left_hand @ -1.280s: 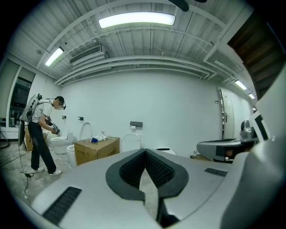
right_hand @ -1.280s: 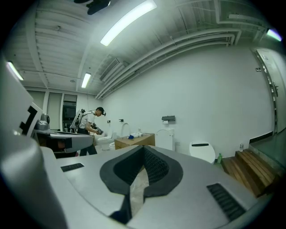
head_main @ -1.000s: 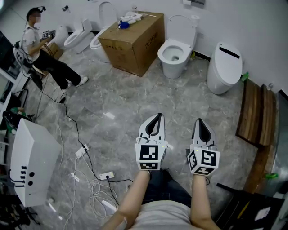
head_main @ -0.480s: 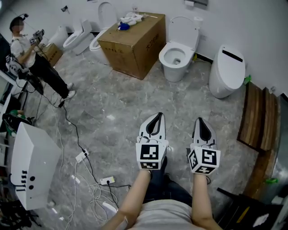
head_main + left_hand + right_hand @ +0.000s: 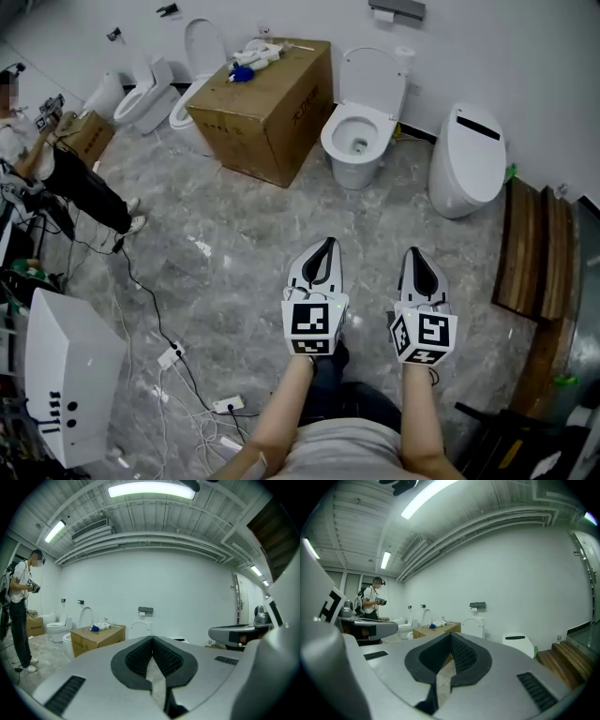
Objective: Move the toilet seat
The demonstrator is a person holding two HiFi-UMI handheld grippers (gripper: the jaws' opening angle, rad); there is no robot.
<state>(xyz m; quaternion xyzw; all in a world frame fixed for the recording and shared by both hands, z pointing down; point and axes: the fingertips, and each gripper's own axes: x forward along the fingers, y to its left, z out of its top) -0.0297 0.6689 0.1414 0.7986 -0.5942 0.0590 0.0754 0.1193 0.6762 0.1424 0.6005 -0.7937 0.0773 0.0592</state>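
At far left stands a person [image 5: 56,169]. Right of them, by the far wall, sits a box [image 5: 258,103]. Near, the left gripper [image 5: 327,244] hangs over the floor [image 5: 234,216], jaws closed on nothing. Far beyond, the toilet seat [image 5: 375,77] stands raised against the wall, well apart from both grippers. The right gripper [image 5: 416,253], rightmost, is likewise closed and empty.
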